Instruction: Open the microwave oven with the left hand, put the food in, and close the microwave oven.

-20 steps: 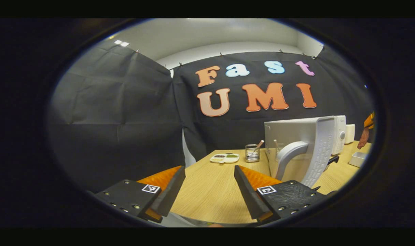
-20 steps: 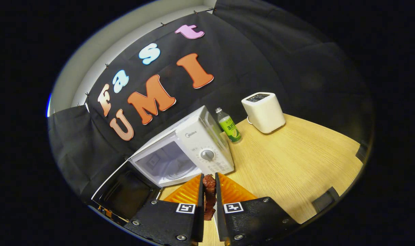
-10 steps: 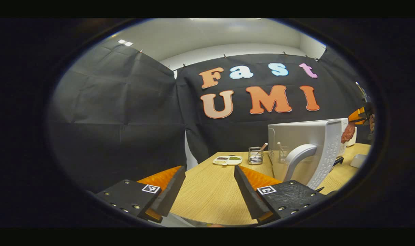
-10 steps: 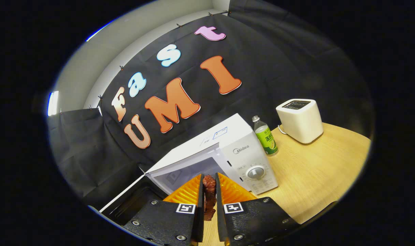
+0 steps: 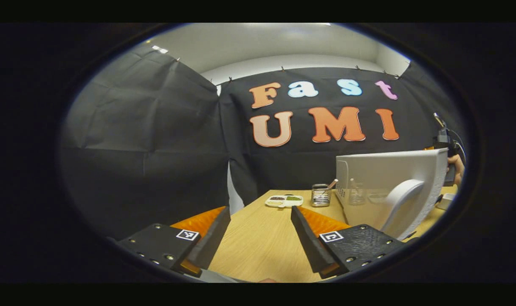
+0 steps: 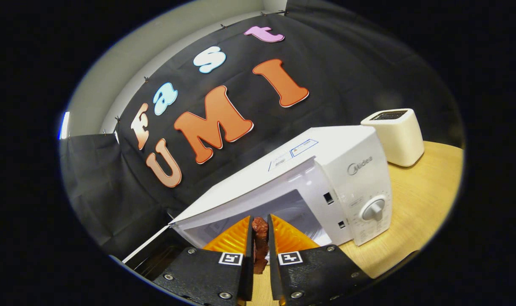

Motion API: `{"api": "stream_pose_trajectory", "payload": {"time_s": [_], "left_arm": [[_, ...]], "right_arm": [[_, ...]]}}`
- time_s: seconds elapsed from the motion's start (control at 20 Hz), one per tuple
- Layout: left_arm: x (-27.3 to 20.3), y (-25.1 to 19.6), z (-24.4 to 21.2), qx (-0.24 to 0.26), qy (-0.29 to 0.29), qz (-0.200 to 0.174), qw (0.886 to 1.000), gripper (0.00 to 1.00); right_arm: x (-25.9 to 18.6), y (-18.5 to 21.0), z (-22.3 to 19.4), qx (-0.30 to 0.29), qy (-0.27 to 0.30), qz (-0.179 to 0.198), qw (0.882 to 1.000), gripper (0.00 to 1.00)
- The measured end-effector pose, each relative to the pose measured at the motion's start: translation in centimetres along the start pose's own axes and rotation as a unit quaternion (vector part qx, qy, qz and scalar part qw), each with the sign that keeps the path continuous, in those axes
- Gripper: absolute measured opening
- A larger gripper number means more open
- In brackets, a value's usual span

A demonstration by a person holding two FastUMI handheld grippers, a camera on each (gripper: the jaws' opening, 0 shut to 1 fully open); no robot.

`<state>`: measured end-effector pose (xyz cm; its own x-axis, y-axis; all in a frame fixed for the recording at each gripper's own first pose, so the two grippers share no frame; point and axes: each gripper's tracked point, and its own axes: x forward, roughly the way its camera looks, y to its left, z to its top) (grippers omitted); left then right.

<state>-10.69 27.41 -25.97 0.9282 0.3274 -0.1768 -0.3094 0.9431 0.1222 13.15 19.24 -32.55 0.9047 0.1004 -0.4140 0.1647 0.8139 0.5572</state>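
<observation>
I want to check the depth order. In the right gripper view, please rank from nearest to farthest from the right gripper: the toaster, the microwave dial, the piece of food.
1. Piece of food: clamped in the right gripper.
2. Microwave dial: ahead, to the right.
3. Toaster: far right, behind the microwave.

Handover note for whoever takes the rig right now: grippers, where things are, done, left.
Left hand-held gripper: open, empty, over the table, with the open microwave door ahead to its right.
Right hand-held gripper: shut on the piece of food, pointed at the open mouth of the microwave.
Done: door opened, food picked up and brought to the opening.
Left: place the food inside the cavity, release, pull the right gripper out, then close the door.
Nearby: toaster beyond the microwave; utensil cup and small tray at the table's far side.
</observation>
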Motion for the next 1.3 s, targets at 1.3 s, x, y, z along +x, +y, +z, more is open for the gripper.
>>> {"api": "stream_pose_trajectory", "payload": {"time_s": [1.3], "left_arm": [[0.5,3.0,2.4,-0.062,-0.025,0.002,0.998,0.86]], "right_arm": [[11.4,-3.0,-4.6,-0.038,-0.083,-0.14,0.986,0.23]]}}
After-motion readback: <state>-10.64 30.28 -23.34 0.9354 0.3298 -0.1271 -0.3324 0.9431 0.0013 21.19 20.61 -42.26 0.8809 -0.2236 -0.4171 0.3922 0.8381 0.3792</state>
